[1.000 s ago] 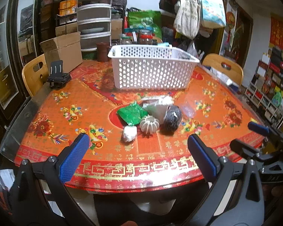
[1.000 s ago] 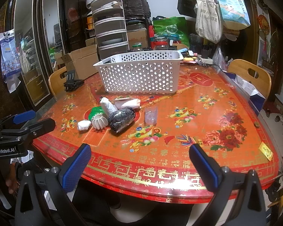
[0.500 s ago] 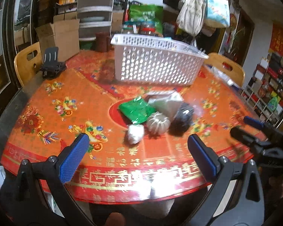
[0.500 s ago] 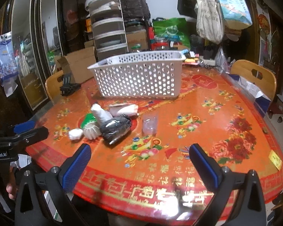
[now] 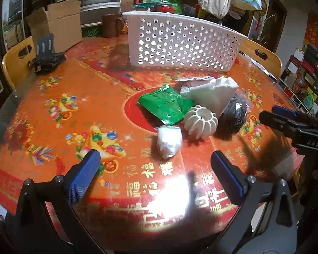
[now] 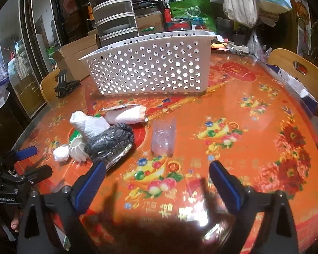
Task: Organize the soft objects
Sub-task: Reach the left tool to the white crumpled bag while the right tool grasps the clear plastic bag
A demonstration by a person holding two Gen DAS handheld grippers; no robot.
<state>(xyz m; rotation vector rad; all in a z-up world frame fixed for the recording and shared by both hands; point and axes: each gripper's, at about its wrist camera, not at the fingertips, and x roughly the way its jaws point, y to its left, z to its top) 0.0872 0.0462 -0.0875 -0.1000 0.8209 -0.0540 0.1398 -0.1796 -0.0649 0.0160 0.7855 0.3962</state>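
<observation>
The left gripper [image 5: 152, 170] stands wide open and holds nothing. Ahead of it on the table [image 5: 53, 127] lie a white bundle [image 5: 169, 140], green packet [image 5: 166, 104], ribbed white ball [image 5: 201, 120] and dark mesh bundle [image 5: 236, 114], before the basket [image 5: 180, 44]. The right gripper [image 6: 156, 182], jaws just narrowing slightly, is open and empty. "GenRobot.AI" is printed on the left gripper's body.

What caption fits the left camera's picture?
Open left tool nears soft objects piled before a white basket.
</observation>
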